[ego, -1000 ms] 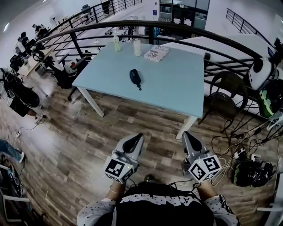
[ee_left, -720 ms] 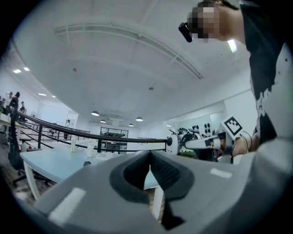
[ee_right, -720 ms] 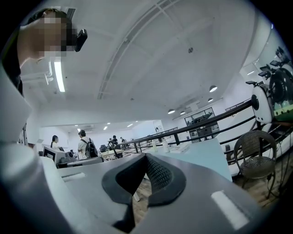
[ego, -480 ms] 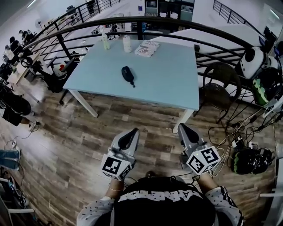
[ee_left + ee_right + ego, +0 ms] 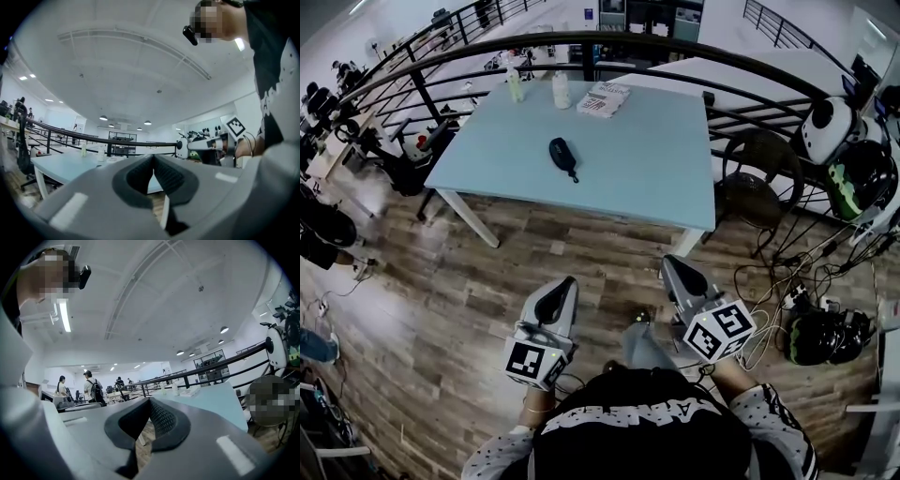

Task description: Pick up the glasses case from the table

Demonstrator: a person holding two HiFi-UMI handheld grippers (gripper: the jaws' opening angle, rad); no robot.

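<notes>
This is an open-plan robotics lab on a mezzanine. A curved black railing (image 5: 609,42) runs past the far edge of a plain light-blue surface (image 5: 656,159) that stands on a wood-plank floor (image 5: 441,309). Off the surface's right edge sit a white, rounded robot body (image 5: 820,127) and a black chair (image 5: 750,192), with loose cables (image 5: 787,281) trailing over the planks. To the left of the surface are more workstations with office chairs (image 5: 328,141). The right gripper view shows people standing (image 5: 91,387) at distant benches under a high white ceiling with round downlights (image 5: 224,329).
</notes>
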